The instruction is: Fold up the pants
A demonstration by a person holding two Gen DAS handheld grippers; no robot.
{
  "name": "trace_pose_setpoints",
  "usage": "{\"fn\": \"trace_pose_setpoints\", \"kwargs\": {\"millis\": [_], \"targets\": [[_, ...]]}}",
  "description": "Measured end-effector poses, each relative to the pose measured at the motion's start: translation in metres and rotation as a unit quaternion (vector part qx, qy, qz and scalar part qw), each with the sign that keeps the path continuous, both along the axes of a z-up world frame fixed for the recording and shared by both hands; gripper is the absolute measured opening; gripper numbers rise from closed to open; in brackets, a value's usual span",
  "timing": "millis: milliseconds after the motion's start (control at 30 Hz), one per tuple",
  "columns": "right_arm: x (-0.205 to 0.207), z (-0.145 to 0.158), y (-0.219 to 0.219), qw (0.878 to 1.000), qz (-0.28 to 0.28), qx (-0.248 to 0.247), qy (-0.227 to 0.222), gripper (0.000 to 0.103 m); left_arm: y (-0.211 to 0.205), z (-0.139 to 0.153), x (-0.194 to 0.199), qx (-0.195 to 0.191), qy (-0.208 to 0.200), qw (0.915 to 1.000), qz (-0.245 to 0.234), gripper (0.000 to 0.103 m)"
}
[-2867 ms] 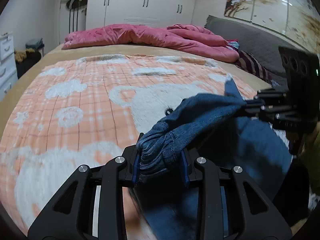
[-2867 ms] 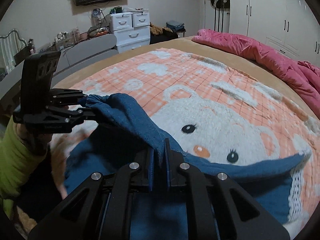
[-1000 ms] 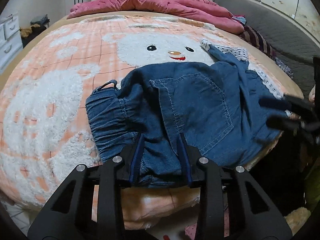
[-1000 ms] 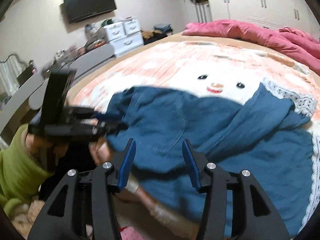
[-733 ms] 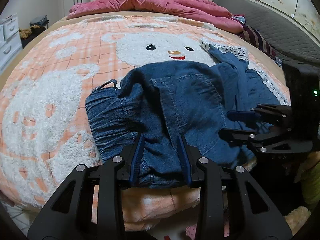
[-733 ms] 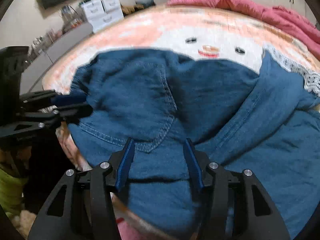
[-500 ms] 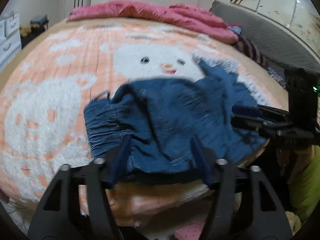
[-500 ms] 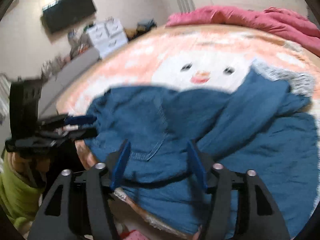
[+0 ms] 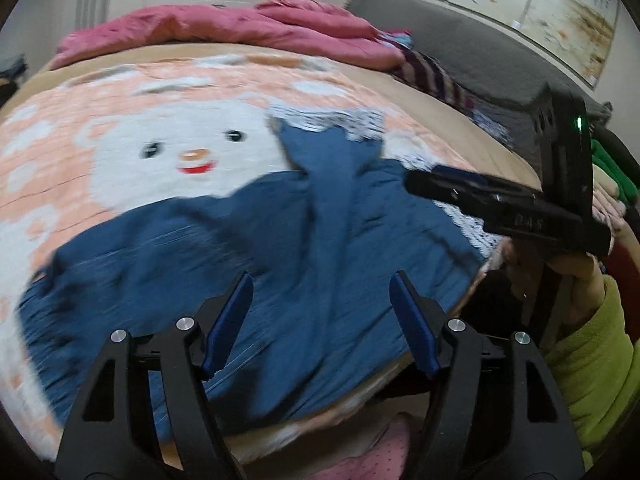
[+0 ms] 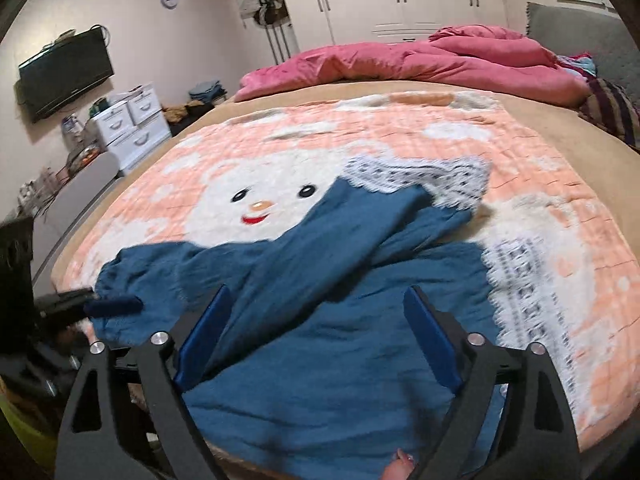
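Blue denim pants [image 9: 256, 264] with white lace hems lie rumpled at the near edge of the bed, one leg thrown across the other; they also show in the right wrist view [image 10: 328, 300]. My left gripper [image 9: 322, 286] is wide open and empty, above the pants near the bed edge. My right gripper [image 10: 316, 308] is wide open and empty over the middle of the pants. The right gripper also shows in the left wrist view [image 9: 424, 184], off to the right. The left gripper shows in the right wrist view [image 10: 116, 304], by the waistband.
An orange blanket with a white bear face [image 10: 272, 196] covers the bed. A pink quilt [image 10: 420, 60] lies at the far end. White drawers [image 10: 132, 124] and a wall TV [image 10: 64, 72] stand to the left. A grey headboard [image 9: 460, 64] is on the right.
Both grippers let go of the pants and opened wide. The pants dropped flat on the bed. Both grippers then drew back toward the near edge and swung right.
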State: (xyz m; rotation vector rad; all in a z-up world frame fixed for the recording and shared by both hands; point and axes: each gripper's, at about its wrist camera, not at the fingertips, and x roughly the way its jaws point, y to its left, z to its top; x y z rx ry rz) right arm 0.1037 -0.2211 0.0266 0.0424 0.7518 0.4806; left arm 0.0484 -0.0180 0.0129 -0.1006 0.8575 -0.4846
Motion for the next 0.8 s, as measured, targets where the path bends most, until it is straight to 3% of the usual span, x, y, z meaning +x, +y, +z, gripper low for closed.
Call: {"fn": "trace_pose_setpoints", "kwargs": {"millis": [100,200,267,300,400,500,600,800], "targets": [[0.020,0.006,-0.004,1.000,-0.009,-0.016,0.001,0.089,-0.023,-0.008,0.023,0.000,0.017,0.9997,-0.019,0.062],[0.038,0.013,0.000,0.999,-0.010,-0.039,-0.004,0.090,-0.036,-0.022,0.044,-0.004,0.038,0.9991,-0.019,0.049],[0.056,0.017,0.004,0.999,-0.005,-0.039,0.002,0.090,-0.041,-0.036,0.057,0.009,0.055,0.9984,-0.005,0.028],[0.064,0.018,0.005,0.999,-0.004,-0.037,0.008,0.090,-0.043,-0.038,0.060,0.009,0.055,0.9984,-0.004,0.022],[0.094,0.014,0.022,0.997,-0.006,-0.068,0.024,0.090,-0.044,-0.046,0.063,-0.013,0.058,0.9981,-0.013,0.016],[0.125,0.003,0.037,0.997,-0.004,-0.058,0.049,0.090,-0.039,-0.050,0.064,-0.039,0.061,0.9971,-0.021,0.004],[0.156,-0.010,0.054,0.994,-0.024,-0.076,0.081,0.090,-0.037,-0.052,0.065,-0.052,0.063,0.9962,-0.030,0.002],[0.204,-0.032,0.091,0.984,-0.047,-0.144,0.094,0.088,-0.038,-0.051,0.058,-0.053,0.060,0.9961,-0.038,0.001]]}}
